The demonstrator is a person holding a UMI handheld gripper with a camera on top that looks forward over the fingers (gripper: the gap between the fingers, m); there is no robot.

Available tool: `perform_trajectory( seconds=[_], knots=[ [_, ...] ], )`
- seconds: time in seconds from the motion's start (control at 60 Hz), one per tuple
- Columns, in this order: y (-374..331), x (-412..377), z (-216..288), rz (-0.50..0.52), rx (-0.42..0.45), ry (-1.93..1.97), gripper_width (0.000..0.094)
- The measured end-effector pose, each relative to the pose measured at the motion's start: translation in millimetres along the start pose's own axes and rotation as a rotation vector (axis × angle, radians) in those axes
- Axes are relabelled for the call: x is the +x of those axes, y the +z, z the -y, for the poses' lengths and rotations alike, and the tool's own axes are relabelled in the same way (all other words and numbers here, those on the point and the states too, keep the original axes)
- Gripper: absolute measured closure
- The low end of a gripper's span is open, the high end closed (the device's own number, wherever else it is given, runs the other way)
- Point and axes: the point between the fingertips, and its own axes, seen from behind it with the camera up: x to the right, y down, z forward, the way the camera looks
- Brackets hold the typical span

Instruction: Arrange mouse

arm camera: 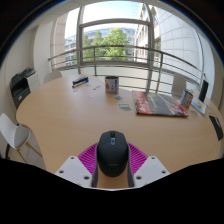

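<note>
A black computer mouse [112, 150] with a scroll wheel sits between my two fingers, pointing away from me over the wooden table [70, 115]. My gripper [112, 160] is shut on the mouse. The magenta pads [88, 156] press against its left and right sides. The mouse's underside is hidden, so I cannot tell whether it rests on the table or hangs just above it.
Beyond the mouse the round table stretches to the windows. A red-patterned magazine [158, 103] lies far right, with a small box [112, 85] and papers [124, 105] at the back. A white chair [14, 135] stands at the left edge.
</note>
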Motion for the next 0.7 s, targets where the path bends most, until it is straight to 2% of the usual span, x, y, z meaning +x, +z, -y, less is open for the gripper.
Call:
perform_trajectory(
  seconds=[0.117,0.233,0.383,0.467,0.55,0.6,0.617,0.7],
  knots=[
    [-40,19,56,0.044,0.088,0.028,0.0538],
    [-100,77,145,0.077,0.246,0.085,0.0540],
    [-163,224,242,0.040,0.435,0.135,0.0540],
    [-173,328,255,0.000,0.493,0.147,0.0541],
    [-160,435,258,-0.059,0.477,0.144,0.0542],
    [-142,501,230,-0.107,0.451,0.131,0.0543],
    [-141,519,234,-0.121,0.431,0.132,0.0543],
    [-105,612,188,-0.182,0.335,0.148,0.0542]
  ],
)
